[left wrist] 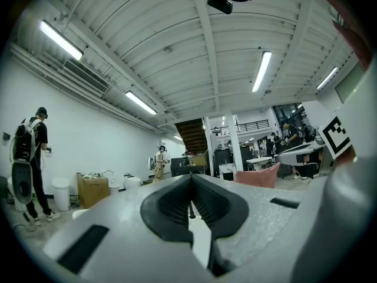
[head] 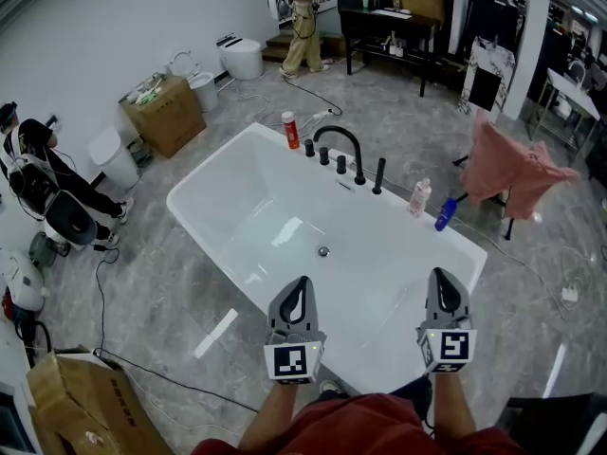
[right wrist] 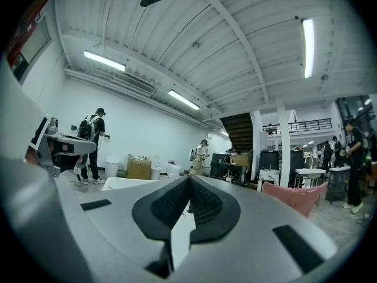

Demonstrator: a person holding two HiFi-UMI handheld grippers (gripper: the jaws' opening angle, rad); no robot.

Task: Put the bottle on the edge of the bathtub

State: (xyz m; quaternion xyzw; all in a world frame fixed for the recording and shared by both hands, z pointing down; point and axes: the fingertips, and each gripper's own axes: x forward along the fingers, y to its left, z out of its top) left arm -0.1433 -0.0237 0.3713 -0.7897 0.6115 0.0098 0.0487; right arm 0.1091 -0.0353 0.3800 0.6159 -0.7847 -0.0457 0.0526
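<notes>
Left tool (head: 301, 285) and right tool (head: 442, 280): two in all, both pressed together, pinching nothing. Held side by side, well apart, over the near side of one white bathtub (head: 237, 211), pointing toward its far edge. In the bottom of the bathtub one drain (head: 323, 251). On the far edge one black tap (head: 339, 143) and three bottles, all standing: red bottle (head: 291, 130) at the left corner, near the tap; clear bottle (head: 419, 197) to the right of the tap; blue bottle (head: 446, 213) just beside the clear one. All three well apart from both tools. Behind the right corner one pink cloth (head: 517, 171). On the floor to the left two boxes (head: 166, 114), and two persons (head: 303, 22), one by the left wall, one far behind.
</notes>
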